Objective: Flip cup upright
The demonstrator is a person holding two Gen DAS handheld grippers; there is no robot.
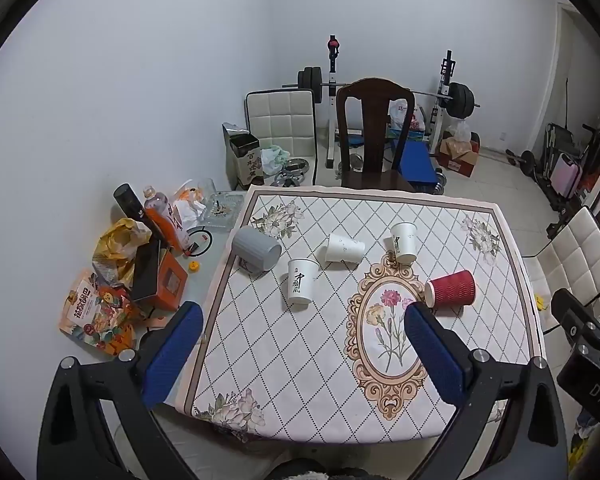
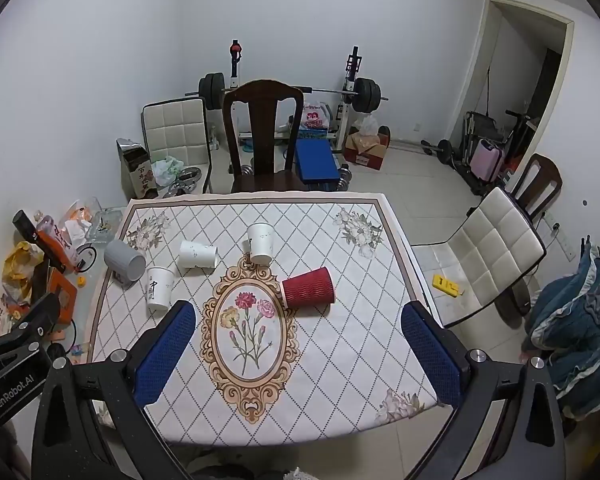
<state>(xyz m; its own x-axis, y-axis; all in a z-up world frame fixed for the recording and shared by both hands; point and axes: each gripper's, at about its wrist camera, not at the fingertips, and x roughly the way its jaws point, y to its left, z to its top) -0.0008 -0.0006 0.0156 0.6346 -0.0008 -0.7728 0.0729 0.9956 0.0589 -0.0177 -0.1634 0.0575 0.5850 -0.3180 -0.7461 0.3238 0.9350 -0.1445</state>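
Cups litter the floral tablecloth [image 1: 340, 360] — red cup [image 2: 309, 287] on its side, grey mug [image 1: 256, 249] tipped; left gripper [image 1: 303, 312] and right gripper [image 2: 298, 312] both spread wide, grasping nothing

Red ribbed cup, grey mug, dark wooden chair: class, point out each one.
red ribbed cup [image 2: 310, 290], right wrist view, ribbed side wall.
grey mug [image 1: 256, 249], left wrist view, outer side wall.
dark wooden chair [image 2: 262, 120], right wrist view, back splat.
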